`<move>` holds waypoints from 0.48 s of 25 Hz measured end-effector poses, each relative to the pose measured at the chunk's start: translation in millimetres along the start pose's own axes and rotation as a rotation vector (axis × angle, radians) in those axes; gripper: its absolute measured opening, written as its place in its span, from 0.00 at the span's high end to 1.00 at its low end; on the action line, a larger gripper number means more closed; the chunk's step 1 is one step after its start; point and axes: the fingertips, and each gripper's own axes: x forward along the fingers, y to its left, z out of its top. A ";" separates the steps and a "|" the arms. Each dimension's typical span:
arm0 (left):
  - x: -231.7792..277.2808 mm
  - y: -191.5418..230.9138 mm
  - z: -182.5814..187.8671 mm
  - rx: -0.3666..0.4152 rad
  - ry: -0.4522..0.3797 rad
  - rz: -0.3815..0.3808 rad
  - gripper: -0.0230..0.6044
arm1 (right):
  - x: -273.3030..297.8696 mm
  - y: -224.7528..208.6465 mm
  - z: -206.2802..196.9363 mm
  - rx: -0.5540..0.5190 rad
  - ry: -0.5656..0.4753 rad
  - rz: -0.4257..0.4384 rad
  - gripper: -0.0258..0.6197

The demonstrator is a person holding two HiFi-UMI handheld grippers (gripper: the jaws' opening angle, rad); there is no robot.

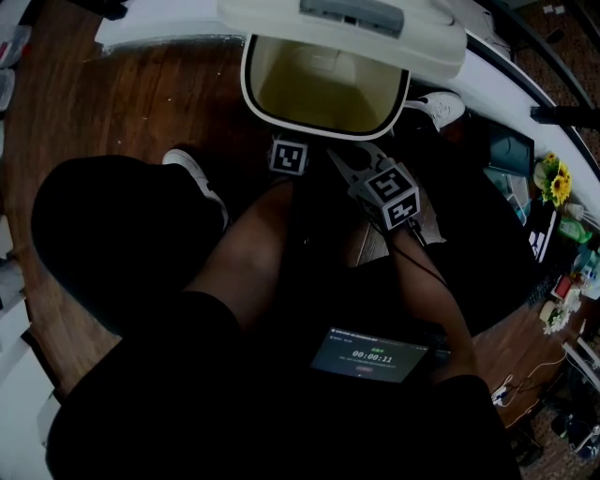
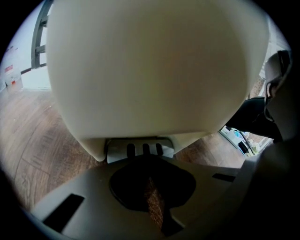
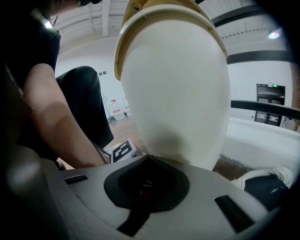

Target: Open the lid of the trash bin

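Note:
The cream trash bin (image 1: 323, 89) stands on the wooden floor with its lid (image 1: 347, 28) tipped up and back, so the inside shows. My left gripper (image 1: 289, 155) is low at the bin's front. In the left gripper view its jaws (image 2: 147, 164) are shut, right against the grey foot pedal (image 2: 140, 150) under the bin wall (image 2: 154, 70). My right gripper (image 1: 380, 183) hangs just right of it, shut and holding nothing (image 3: 147, 171), pointing up along the bin's side (image 3: 183, 93). The left gripper's marker cube (image 3: 123, 152) shows beside it.
The person's bare legs (image 1: 253, 253) and white shoes (image 1: 192, 173) (image 1: 441, 108) flank the bin. A lit screen (image 1: 370, 356) sits near the body. At the right, a desk edge carries yellow flowers (image 1: 555, 180) and small items. A white wall base (image 1: 159, 28) runs behind the bin.

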 end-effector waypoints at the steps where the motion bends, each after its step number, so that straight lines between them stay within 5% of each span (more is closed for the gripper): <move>1: -1.1 0.1 1.0 0.004 -0.004 0.000 0.92 | 0.2 0.6 -0.3 -0.002 0.001 0.000 0.93; 12: -13.1 -0.1 1.9 -0.013 -0.035 -0.013 0.92 | 2.1 14.5 -8.1 -0.015 0.015 -0.008 0.93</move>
